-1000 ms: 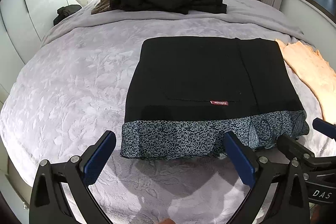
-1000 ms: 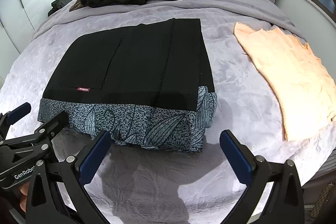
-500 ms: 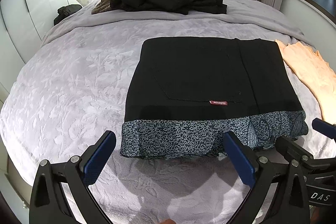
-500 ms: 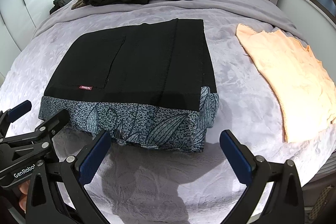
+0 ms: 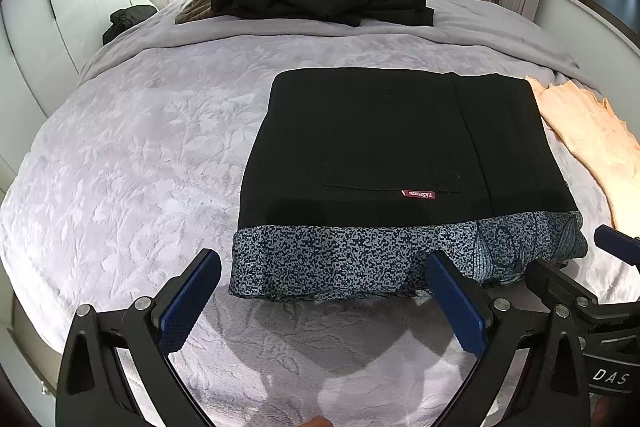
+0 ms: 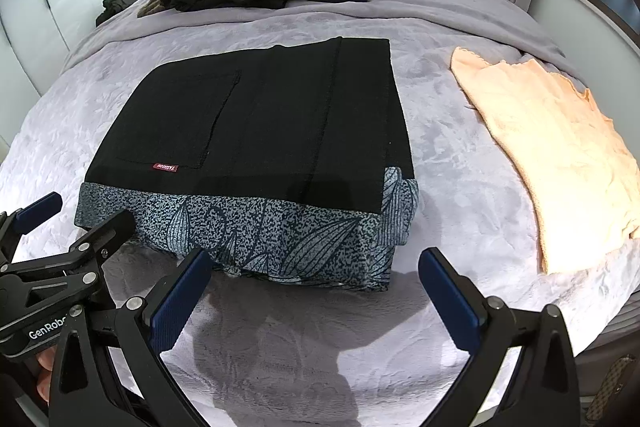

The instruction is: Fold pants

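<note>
Pants (image 5: 400,155) lie folded into a black square mid-bed (image 5: 132,155), patterned band nearest you. Your left gripper (image 5: 324,301) and right gripper (image 6: 316,291) both hover spread wide, holding nothing, just short of that near edge.

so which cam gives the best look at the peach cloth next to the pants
The right wrist view: the peach cloth lies almost whole on the bedspread, right of the folded pants and apart from them. The left wrist view catches only a strip of it at the right edge.
</note>
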A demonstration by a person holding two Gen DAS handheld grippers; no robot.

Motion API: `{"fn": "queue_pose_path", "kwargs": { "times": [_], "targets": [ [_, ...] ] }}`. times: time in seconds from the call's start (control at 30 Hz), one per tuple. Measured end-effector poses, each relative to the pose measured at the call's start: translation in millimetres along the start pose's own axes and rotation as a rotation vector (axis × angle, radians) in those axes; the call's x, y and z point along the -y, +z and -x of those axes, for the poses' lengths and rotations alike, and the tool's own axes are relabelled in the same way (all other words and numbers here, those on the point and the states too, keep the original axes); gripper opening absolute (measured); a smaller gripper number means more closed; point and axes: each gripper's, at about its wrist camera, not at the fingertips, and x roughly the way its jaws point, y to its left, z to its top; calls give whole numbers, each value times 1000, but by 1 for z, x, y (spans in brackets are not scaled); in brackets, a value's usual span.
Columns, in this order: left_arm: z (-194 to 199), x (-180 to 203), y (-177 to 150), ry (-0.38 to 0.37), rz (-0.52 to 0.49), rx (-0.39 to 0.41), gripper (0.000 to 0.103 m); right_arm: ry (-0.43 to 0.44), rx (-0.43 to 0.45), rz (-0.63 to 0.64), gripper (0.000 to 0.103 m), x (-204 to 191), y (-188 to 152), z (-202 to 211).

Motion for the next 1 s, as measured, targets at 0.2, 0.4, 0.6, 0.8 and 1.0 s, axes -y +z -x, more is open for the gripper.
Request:
{"fn": "queue_pose_path", "kwargs": {
  "times": [0.2,0.4,0.6,0.8,1.0],
  "targets": [
    [1,0,0,2,4,1,102,2,-1,2,103,-2,0,-1],
    [1,-1,-1,-3,7,-2,102,-4,0,13,103,-2,1,-1],
    [2,-2,-1,-7,7,0,102,-9,9,21,103,-2,3,1],
    [1,-2,1,-14,9,-8,102,-6,13,24,103,0,4,1],
    [1,-1,1,-9,8,-8,102,1,21,26,103,2,6,3]
  ]
}}
